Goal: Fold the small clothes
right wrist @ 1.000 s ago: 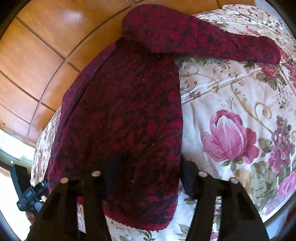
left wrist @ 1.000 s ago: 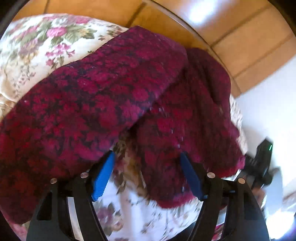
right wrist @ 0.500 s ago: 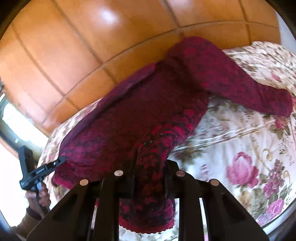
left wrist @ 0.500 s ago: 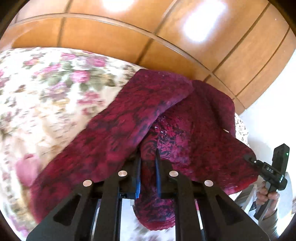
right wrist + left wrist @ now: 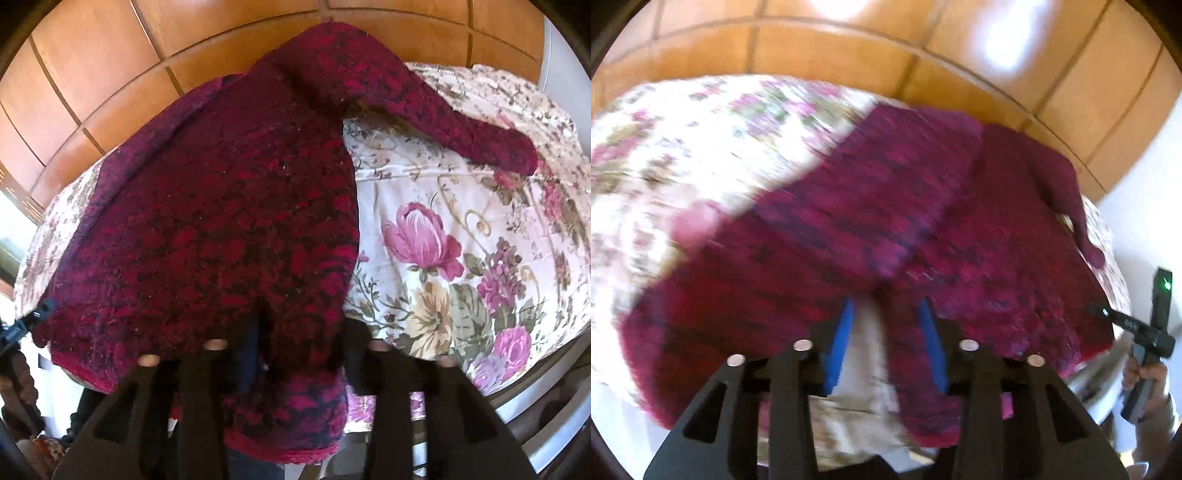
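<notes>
Dark red knit, flecked with black, is covering most of both views: a small sweater (image 5: 221, 221) is lying spread on a floral cloth (image 5: 461, 258) over a rounded table, its hem hanging off the near edge toward the cameras. In the right wrist view one sleeve (image 5: 424, 103) is stretching out to the right across the cloth, with a wide bare stretch of printed fabric lying open below it and reaching to the table's curved rim at lower right. The left gripper (image 5: 886, 332) is hovering at the near edge with its blue-padded fingers (image 5: 842, 339) standing partly apart; its jaws have just been opening, and pale cloth and a loose edge of knit are showing in the gap, with nothing pinched. The right gripper (image 5: 299, 350) is standing over the hem with its fingers partly apart as well, jaws likewise just opening; sweater fabric is lying between the dark fingers but the pads are not pressing on it. In the left wrist view, which is smeared by motion, the left half of the cloth is lying uncovered, and the person's hand (image 5: 1145, 373) is showing at far right beside the table edge. Glossy orange wood panelling (image 5: 92, 74) is running behind the table in both views, and a pale wall (image 5: 1145, 177) is meeting it at the right.
</notes>
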Demonstrator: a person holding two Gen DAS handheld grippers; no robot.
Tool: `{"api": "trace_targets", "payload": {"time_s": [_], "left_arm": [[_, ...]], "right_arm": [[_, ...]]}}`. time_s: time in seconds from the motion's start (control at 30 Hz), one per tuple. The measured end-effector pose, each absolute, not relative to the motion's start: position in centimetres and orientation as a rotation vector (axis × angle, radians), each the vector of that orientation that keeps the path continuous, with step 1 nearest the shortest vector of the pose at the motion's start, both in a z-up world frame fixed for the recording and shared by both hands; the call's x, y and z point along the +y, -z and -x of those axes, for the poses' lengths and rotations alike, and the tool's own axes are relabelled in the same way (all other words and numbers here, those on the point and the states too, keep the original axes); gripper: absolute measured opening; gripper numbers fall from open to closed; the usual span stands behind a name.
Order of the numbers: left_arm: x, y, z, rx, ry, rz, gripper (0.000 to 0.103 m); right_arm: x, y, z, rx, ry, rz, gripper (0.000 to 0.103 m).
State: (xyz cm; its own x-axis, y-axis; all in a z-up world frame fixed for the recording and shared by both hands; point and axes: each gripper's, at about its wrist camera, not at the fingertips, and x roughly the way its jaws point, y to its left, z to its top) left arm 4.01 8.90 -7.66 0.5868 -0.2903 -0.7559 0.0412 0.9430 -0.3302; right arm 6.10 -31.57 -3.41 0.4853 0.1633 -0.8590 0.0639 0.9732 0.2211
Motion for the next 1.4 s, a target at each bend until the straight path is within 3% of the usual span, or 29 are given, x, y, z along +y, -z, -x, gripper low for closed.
{"api": "trace_targets", "payload": {"time_s": [0.07, 0.17, 0.4, 0.43, 0.5, 0.53, 0.57, 0.63, 0.83, 1.03, 1.27, 1.4], "left_arm": [[10.7, 7.1, -3.2, 0.900, 0.138, 0.262, 0.054], [13.4, 7.0, -0.9, 0.872, 0.056, 0.224, 0.064], [11.3, 9.4, -0.4, 0.879, 0.076, -0.021, 0.074], [10.8, 10.0, -0.7, 0.884, 0.064, -0.064, 0.071], [10.1, 10.6, -1.1, 0.883, 0.080, -0.127, 0.055], [9.8, 10.5, -1.1, 0.873, 0.094, -0.156, 0.039], [9.7, 10.4, -1.2, 0.866, 0.108, -0.176, 0.017], [9.8, 9.5, -1.3, 0.852, 0.118, -0.188, 0.011], [15.7, 2.1, -3.8, 0.736, 0.118, 0.122, 0.009], [23.6, -2.7, -11.5, 0.645, 0.013, 0.341, 0.009], [30.5, -3.7, -22.9, 0.701, -0.133, 0.449, 0.008], [34.1, -2.3, -28.1, 0.772, -0.231, 0.543, 0.014]], "right_arm": [[-31.7, 2.8, -5.7, 1.025, -0.027, -0.221, 0.060], [-30.8, 1.5, -6.5, 0.961, -0.044, -0.208, 0.062], [-25.4, 1.5, -9.4, 0.969, -0.244, -0.259, 0.065], [-24.5, 1.8, -9.6, 0.979, -0.266, -0.268, 0.065], [-22.6, 2.6, -10.3, 1.002, -0.314, -0.274, 0.065], [-21.3, 3.0, -10.6, 1.016, -0.337, -0.269, 0.065], [-20.3, 3.3, -10.9, 1.028, -0.352, -0.263, 0.065], [-18.6, 3.7, -11.2, 1.047, -0.388, -0.250, 0.065], [-15.9, 3.7, -14.4, 1.037, -0.462, -0.230, 0.066], [-13.7, 4.6, -19.4, 1.038, -0.470, -0.215, 0.064], [-12.7, 5.0, -23.4, 1.028, -0.437, -0.232, 0.064], [-13.0, 5.4, -23.8, 1.039, -0.422, -0.238, 0.064]]}}
